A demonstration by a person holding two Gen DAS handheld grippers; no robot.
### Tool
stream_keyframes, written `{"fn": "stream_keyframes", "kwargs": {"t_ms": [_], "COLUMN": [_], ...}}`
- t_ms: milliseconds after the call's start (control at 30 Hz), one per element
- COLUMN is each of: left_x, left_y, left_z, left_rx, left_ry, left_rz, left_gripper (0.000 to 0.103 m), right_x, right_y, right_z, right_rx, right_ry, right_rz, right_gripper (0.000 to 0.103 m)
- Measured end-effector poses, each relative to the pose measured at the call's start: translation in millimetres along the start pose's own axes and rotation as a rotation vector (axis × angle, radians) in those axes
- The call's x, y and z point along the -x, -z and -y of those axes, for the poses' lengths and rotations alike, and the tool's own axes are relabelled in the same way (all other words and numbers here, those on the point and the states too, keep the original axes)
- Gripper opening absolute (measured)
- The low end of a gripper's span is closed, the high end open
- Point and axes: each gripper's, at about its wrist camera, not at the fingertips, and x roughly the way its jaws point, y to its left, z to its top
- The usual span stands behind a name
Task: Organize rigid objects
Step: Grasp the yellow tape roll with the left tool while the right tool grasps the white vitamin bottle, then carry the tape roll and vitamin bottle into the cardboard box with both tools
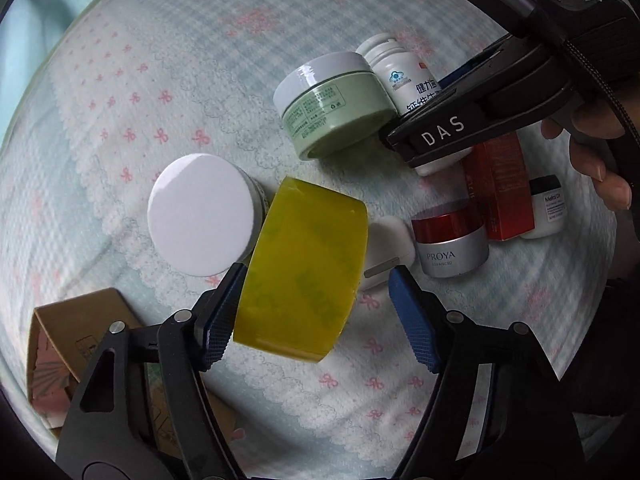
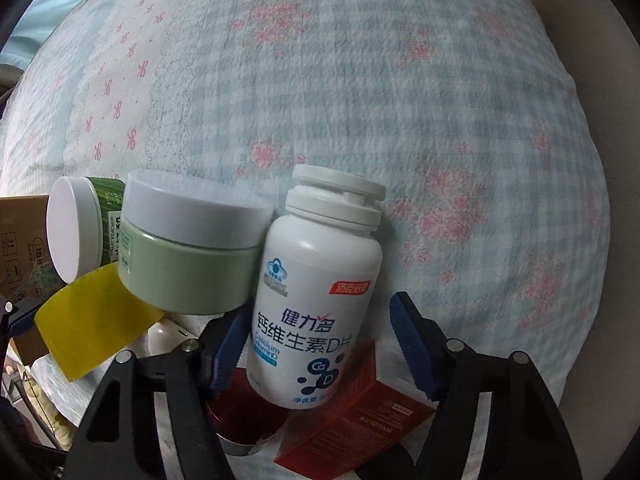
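A yellow tape roll (image 1: 308, 276) stands on edge on the bedding between the fingers of my left gripper (image 1: 318, 270). The left pad touches it, but a gap shows at the right pad, so the gripper is open. A white supplement bottle (image 2: 316, 280) lies between the fingers of my right gripper (image 2: 322, 302). Its left side is against one pad and the other pad stands clear, so this gripper is open too. In the left wrist view, one of the right gripper's fingers (image 1: 440, 128) crosses that bottle (image 1: 394, 72).
A pale green jar (image 1: 336, 104) (image 2: 188, 248) lies beside the bottle. A white-lidded jar (image 1: 200, 216), a silver jar with a red lid (image 1: 452, 240), a red box (image 1: 500, 188), a small white jar (image 1: 548, 208) and a white case (image 1: 388, 240) lie close by. A cardboard box (image 1: 76, 336) sits lower left.
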Motion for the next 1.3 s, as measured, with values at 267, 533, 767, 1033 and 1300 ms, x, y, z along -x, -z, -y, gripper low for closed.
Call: {"fn": "stream_keyframes", "kwargs": {"t_ms": [267, 533, 767, 1033, 1300], "left_x": [-1, 12, 51, 118, 208], "left_y": [-12, -2, 7, 27, 63], "left_z": [-9, -20, -33, -24, -26], "left_rx": [0.042, 0.076, 0.126, 0.215, 0.318], "left_ry": [0.022, 0.030, 0.043, 0.063, 0.086], "left_rz": [-0.009, 0.004, 0.055, 0.152, 0.269], "left_gripper": [0.043, 0.042, 0.041, 0.041, 0.041], "right_x": [-15, -1, 33, 99, 193], "right_y": [-6, -1, 20, 57, 102], "right_z": [-9, 12, 34, 37, -3], "right_rx": [-0.032, -0.117, -0.196, -0.241, -0.178], "right_ry": [-0.043, -0.090, -0.125, -0.179, -0.183], "right_rz": [0.006, 0.021, 0.062, 0.156, 0.300], "right_gripper": [0.050, 0.049, 0.048, 0.048, 0.048]}}
